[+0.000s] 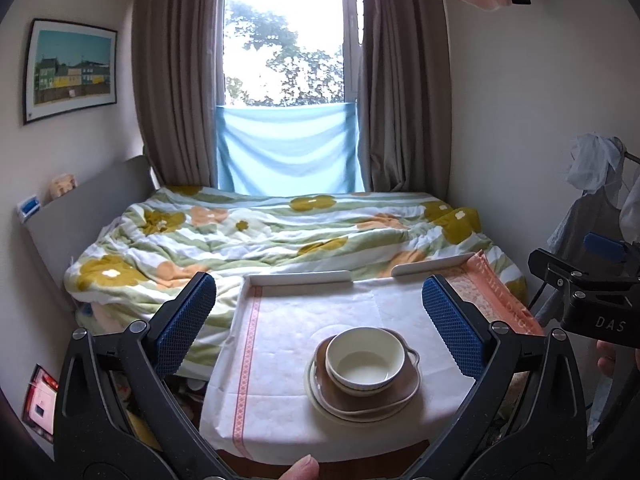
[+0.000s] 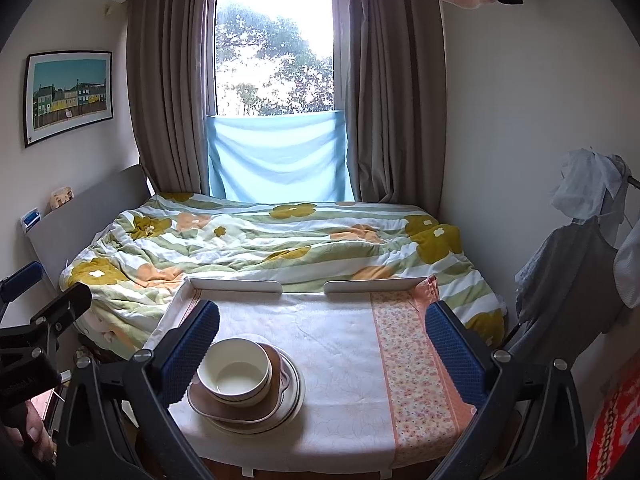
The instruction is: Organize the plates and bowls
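A cream bowl (image 1: 362,362) (image 2: 235,372) sits inside a brown dish (image 1: 372,398) (image 2: 236,406), which rests on a cream plate (image 1: 340,406) (image 2: 294,394). The stack stands on a small table with a white cloth (image 1: 288,332) (image 2: 340,344). My left gripper (image 1: 318,308) is open, held above and behind the stack, with nothing between its blue pads (image 1: 186,316). My right gripper (image 2: 322,334) is open too, empty, with the stack by its left finger. Each gripper's body shows at the edge of the other's view.
A bed with a flowered quilt (image 1: 280,236) (image 2: 280,240) lies right behind the table. White rails (image 1: 298,278) (image 2: 236,285) edge the table's far side. Clothes hang on a rack (image 2: 592,240) at the right. A pink patterned cloth (image 2: 416,364) covers the table's right part.
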